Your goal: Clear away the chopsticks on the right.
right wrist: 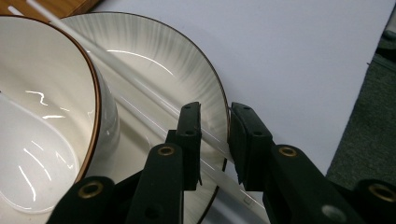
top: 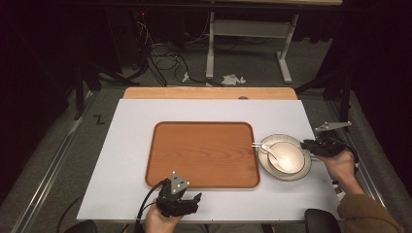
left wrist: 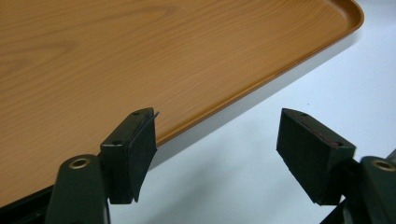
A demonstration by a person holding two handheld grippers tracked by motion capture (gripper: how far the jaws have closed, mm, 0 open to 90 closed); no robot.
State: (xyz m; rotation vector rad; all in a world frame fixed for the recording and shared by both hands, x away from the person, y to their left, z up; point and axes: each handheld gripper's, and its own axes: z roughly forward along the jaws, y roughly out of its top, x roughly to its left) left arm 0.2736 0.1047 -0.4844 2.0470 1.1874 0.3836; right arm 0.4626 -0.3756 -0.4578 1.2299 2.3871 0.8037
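A wooden tray lies in the middle of the white board. Its near edge runs between my left gripper's wide-open jaws, which hold nothing; this gripper sits at the tray's front edge. Right of the tray stands a grey-white plate carrying a white bowl with a spoon in it. White chopsticks lie across the plate beside the bowl. My right gripper is at the plate's right edge, jaws close together astride the rim.
The board rests on a wooden table whose back edge shows beyond it. Bare board lies left of the tray and behind it. The board's right edge drops to grey floor close to my right gripper. Cables and a desk frame stand far behind.
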